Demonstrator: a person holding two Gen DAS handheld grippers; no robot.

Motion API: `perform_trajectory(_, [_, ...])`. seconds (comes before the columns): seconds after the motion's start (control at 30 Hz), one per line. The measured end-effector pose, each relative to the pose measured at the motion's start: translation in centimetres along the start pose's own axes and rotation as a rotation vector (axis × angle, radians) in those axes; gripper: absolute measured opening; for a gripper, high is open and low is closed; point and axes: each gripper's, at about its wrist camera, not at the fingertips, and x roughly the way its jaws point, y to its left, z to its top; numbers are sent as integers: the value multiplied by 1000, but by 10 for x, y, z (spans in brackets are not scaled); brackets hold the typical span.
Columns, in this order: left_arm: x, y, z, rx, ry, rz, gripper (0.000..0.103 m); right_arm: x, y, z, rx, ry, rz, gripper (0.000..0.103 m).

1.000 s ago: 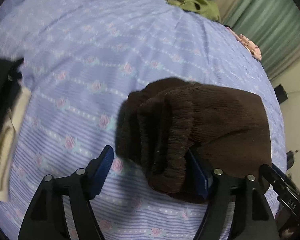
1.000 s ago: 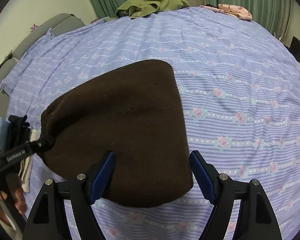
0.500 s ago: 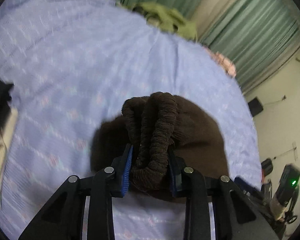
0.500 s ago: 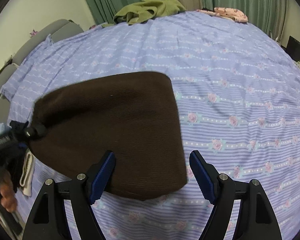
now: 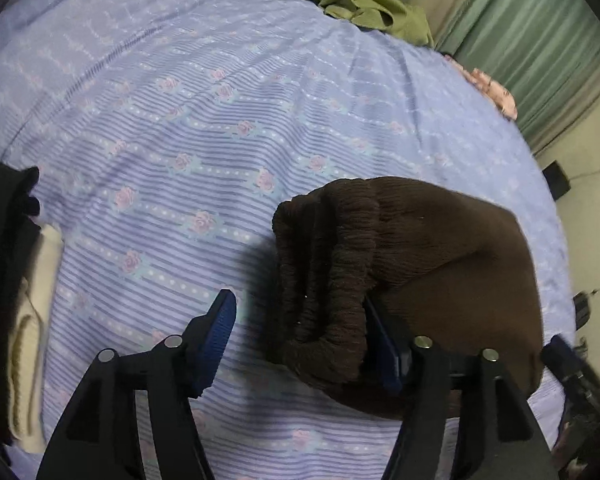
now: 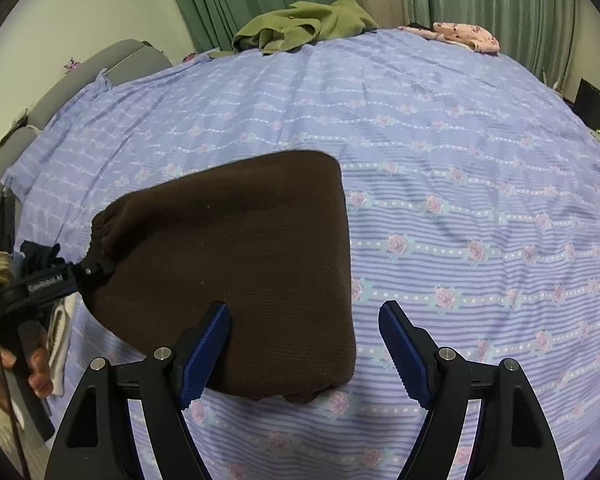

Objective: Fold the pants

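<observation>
Two views. Left wrist: left gripper [image 5: 300,332] opening, ribbed elastic waistband of brown pants [image 5: 420,280] bunched between the pads, on the floral striped sheet [image 5: 180,120]. Right wrist: right gripper [image 6: 304,344] spread wide, over the flat folded knit's near corner.

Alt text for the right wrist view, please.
Folded brown pants lie on a lilac floral bedsheet, with the open right gripper hovering over their near corner. The left gripper reaches the waistband at left; green clothing lies at the far edge.
</observation>
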Motion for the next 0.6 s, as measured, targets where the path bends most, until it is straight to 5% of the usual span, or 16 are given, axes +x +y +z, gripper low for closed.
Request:
perform_trajectory(0.07, [-4, -1, 3, 1, 5, -7, 63, -3, -1, 3, 7, -9, -3, 78])
perform_trajectory(0.33, [-54, -23, 6, 57, -122, -29, 94, -13, -7, 16, 23, -70, -9, 78])
perform_trajectory(0.43, [-40, -23, 10, 39, -97, -49, 94, -4, -10, 19, 41, -68, -8, 78])
perform_trajectory(0.6, [-4, -3, 8, -147, -8, -122, 88, 19, -20, 22, 125, -33, 28, 78])
